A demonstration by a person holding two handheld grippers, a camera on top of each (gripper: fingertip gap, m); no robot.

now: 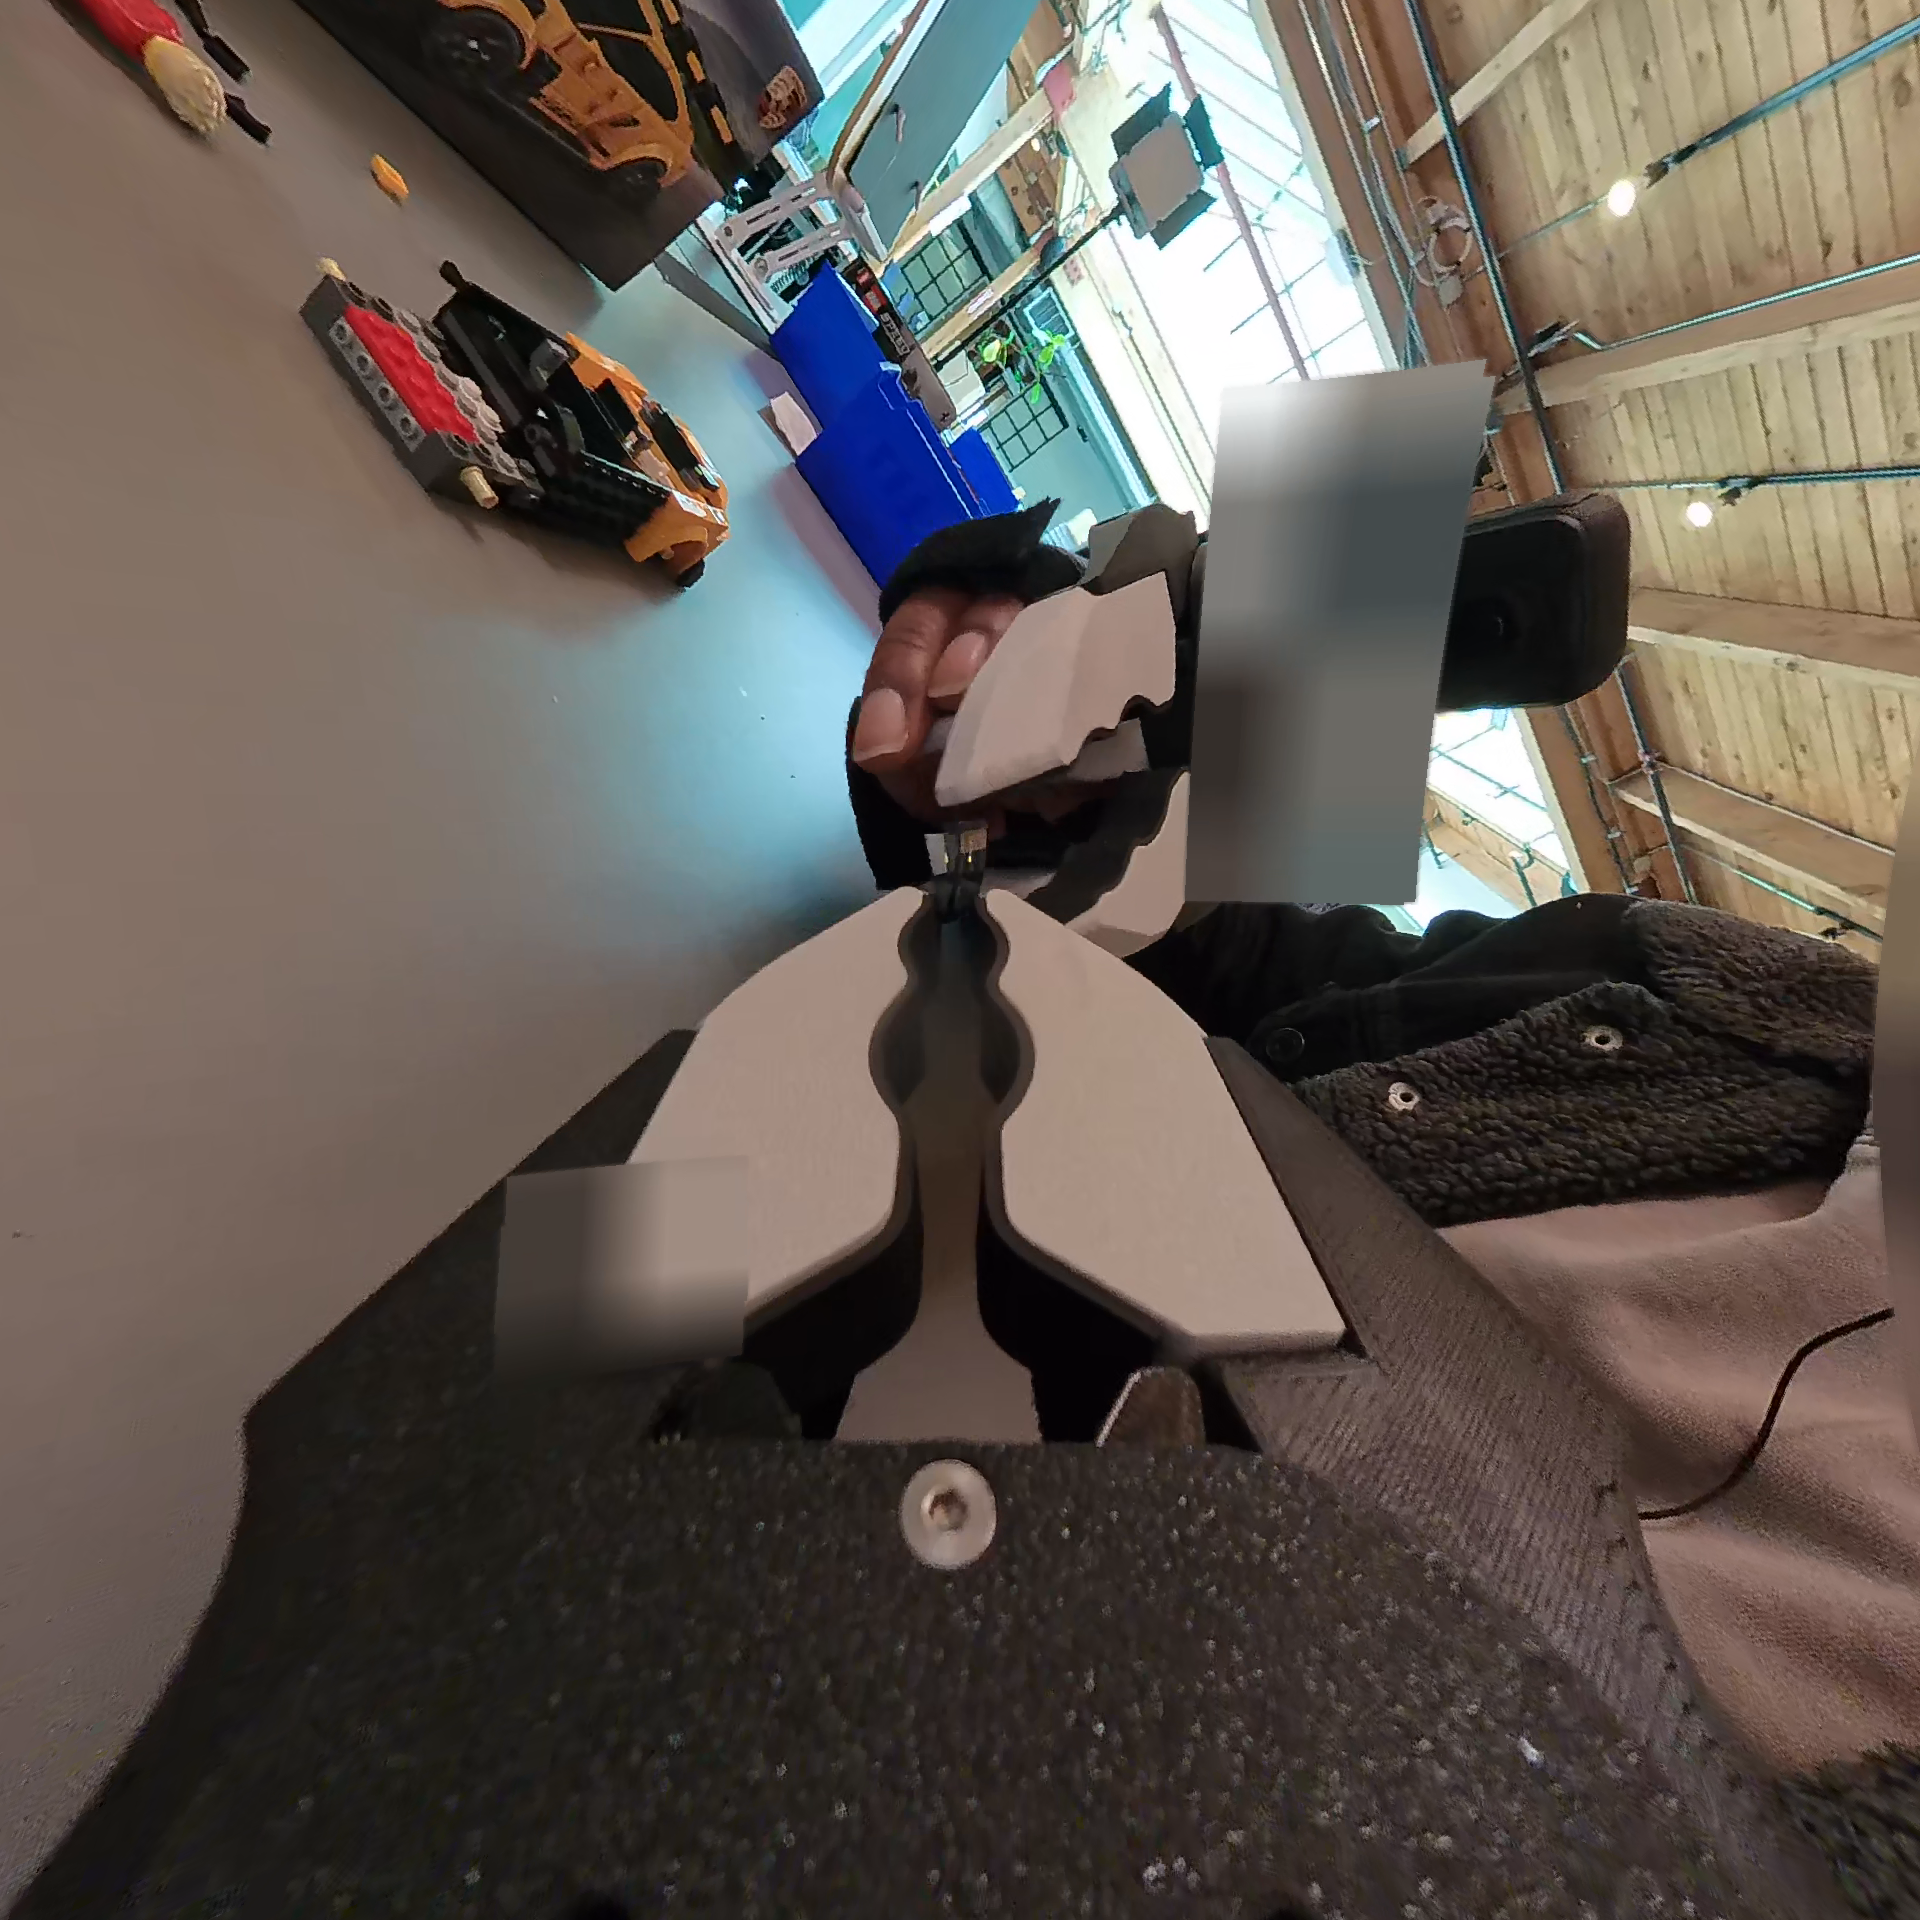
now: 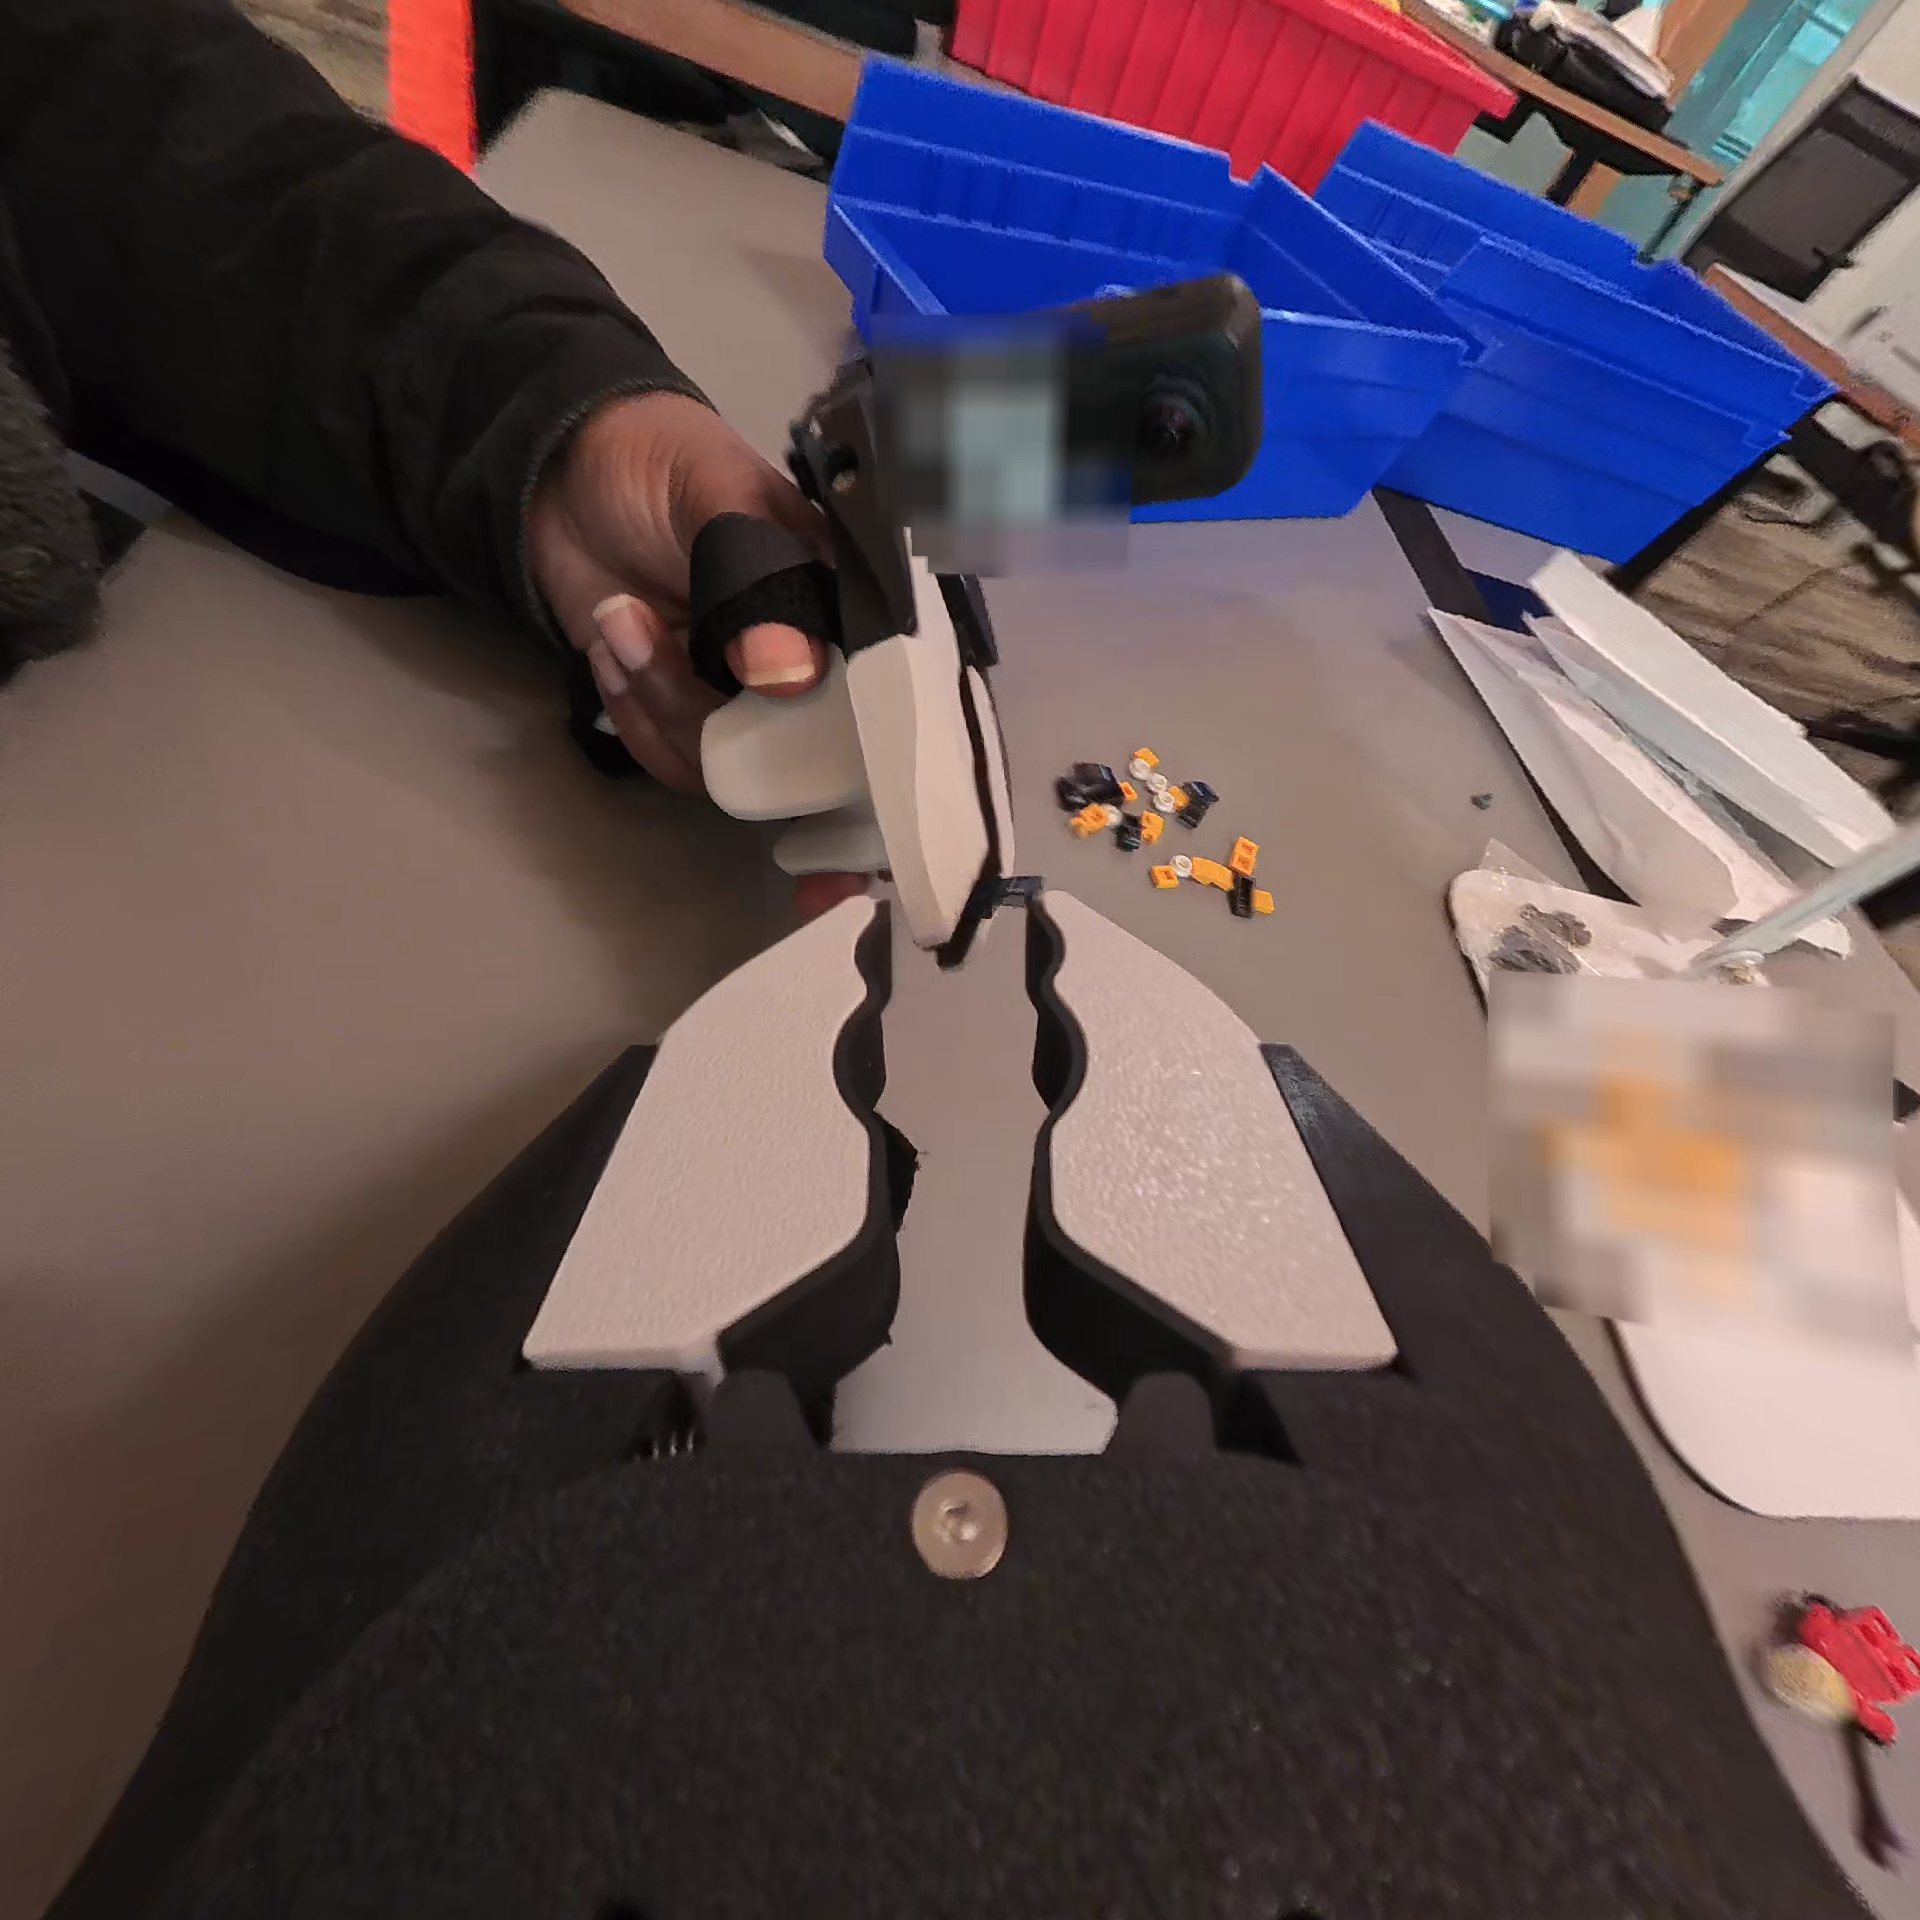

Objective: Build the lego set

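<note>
My left gripper (image 1: 961,896) is shut on a small black lego piece (image 1: 962,868) at its fingertips. In the right wrist view the left gripper (image 2: 951,935) comes down from above, a hand on its handle. Its tip sits between the spread fingers of my right gripper (image 2: 956,914), which is open. The black piece (image 2: 1003,894) reaches to the tip of the right gripper's right-hand finger. The right gripper (image 1: 971,795) shows just beyond the piece in the left wrist view, held in a hand. A partly built orange and black car (image 1: 520,426) lies on the grey table (image 1: 312,779).
Loose orange, black and white pieces (image 2: 1164,821) lie ahead of the right gripper. Blue bins (image 2: 1143,260) stand at the table's far edge. A plastic bag (image 2: 1538,935), white papers (image 2: 1662,748) and a booklet are to the right. A red piece (image 2: 1860,1662) lies near right. Less than 4 cm separates the two grippers' tips.
</note>
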